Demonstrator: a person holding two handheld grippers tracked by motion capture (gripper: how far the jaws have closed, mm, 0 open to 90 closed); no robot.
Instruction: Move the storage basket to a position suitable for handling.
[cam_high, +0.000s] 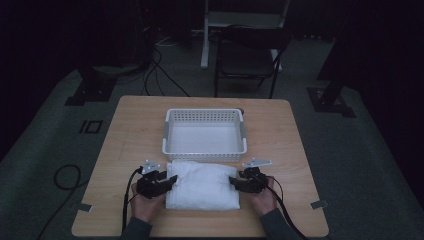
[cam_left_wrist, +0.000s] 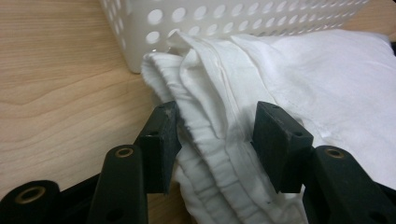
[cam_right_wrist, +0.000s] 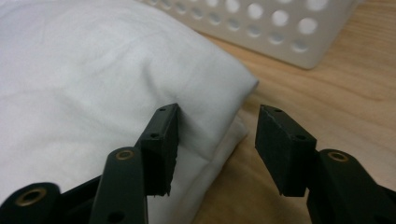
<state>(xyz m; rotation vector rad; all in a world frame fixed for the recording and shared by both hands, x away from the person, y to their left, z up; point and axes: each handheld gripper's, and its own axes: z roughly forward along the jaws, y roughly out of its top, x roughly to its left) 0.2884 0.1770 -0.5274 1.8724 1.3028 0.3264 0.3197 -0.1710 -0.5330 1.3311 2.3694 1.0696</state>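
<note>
A folded white cloth (cam_high: 202, 185) lies on the wooden table (cam_high: 130, 130), just in front of a white perforated basket (cam_high: 205, 112). My left gripper (cam_high: 172, 180) is at the cloth's left edge. In the left gripper view (cam_left_wrist: 215, 140) the layered hem of the cloth (cam_left_wrist: 327, 79) is bunched between the jaws, with both pads touching it. My right gripper (cam_high: 232, 181) is at the cloth's right edge. In the right gripper view (cam_right_wrist: 217, 144) its jaws stand apart: one pad over the cloth (cam_right_wrist: 93, 70), the other above bare wood beside it.
The basket (cam_left_wrist: 233, 18) (cam_right_wrist: 280, 28) is empty and almost touches the cloth's far side. Both of the person's hands enter from the near table edge. A dark chair (cam_high: 250, 55) and cables sit on the floor beyond the table.
</note>
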